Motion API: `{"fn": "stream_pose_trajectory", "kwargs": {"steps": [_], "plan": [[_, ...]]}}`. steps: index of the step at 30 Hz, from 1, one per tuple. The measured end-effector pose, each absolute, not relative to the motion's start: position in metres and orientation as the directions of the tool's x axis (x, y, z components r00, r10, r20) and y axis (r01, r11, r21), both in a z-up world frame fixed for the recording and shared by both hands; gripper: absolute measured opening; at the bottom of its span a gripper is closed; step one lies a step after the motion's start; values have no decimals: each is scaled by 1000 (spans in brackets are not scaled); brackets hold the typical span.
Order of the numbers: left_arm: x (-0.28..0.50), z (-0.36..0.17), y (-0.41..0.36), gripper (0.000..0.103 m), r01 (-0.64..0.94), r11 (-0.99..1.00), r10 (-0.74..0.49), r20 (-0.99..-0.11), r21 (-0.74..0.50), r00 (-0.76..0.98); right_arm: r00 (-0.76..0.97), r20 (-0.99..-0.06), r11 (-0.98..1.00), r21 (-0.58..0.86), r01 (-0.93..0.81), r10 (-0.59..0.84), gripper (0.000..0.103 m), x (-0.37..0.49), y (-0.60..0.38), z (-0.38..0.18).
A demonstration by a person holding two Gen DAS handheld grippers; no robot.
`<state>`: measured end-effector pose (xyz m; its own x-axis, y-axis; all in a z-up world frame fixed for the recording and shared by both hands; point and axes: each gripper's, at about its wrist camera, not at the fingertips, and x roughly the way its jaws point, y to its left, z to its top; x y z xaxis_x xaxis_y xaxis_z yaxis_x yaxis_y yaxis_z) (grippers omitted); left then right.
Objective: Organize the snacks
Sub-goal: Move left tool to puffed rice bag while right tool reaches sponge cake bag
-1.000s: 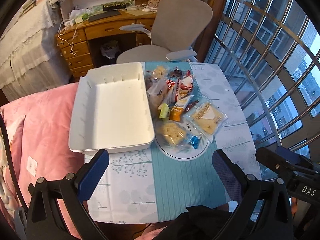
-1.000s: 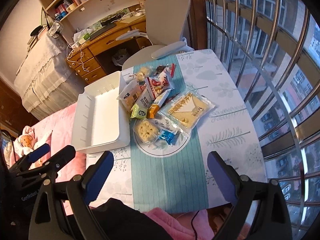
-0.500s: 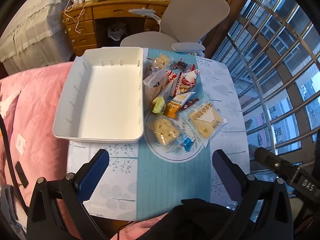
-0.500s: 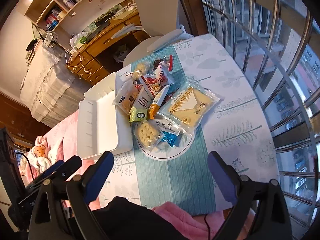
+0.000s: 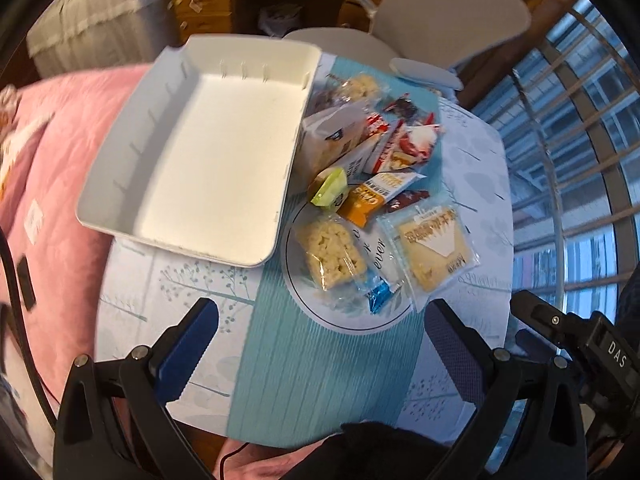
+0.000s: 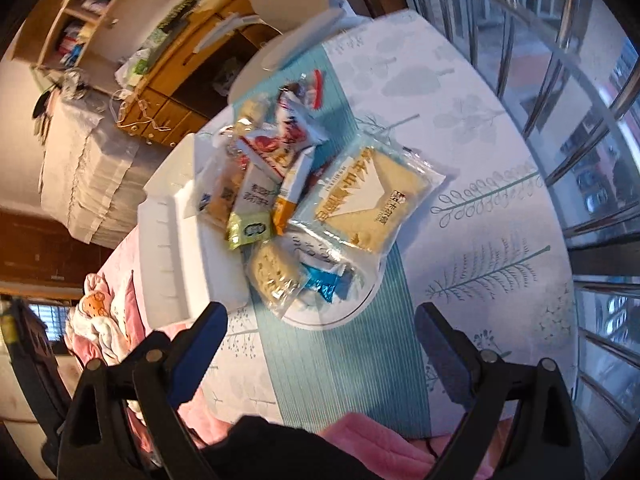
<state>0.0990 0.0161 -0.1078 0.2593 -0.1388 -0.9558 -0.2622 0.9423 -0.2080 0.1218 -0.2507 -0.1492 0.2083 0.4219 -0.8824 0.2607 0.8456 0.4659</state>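
Because nothing has gone into it yet, the white tray [image 5: 208,148] sits bare in the upper left of the left wrist view, right beside the snack pile [image 5: 372,184] so each pack has only a short trip; the snacks lie in a heap along the blue runner in the middle of the tabletop [image 5: 472,168], some of them on a round plate [image 5: 352,320]. Both claws hang above the near edge with nothing in them; the left claw [image 5: 320,344] has its two blue pads spread wide, and so does the right claw [image 6: 320,344]; I think they are spread ready to pick a first pack.

Only the left wrist view shows the whole floor of the tray; the right wrist view, lower left, shows just its side wall. Only the right wrist view shows the soft toy [image 6: 94,308] at its left edge, and it shows the big cracker pack [image 6: 372,200] more clearly.
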Motion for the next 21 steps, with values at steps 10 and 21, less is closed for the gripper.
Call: {"fn": "stream_pose_trajectory", "kwargs": {"steps": [10, 21], "plan": [[121, -159, 9, 102, -404, 891, -136, -970, -208, 201, 145, -876, 759, 473, 448, 460, 95, 171, -268, -212], [137, -209, 7, 102, -506, 840, -138, -980, -194, 146, 65, -895, 700, 388, 599, 441, 95, 205, -271, -269]]}}
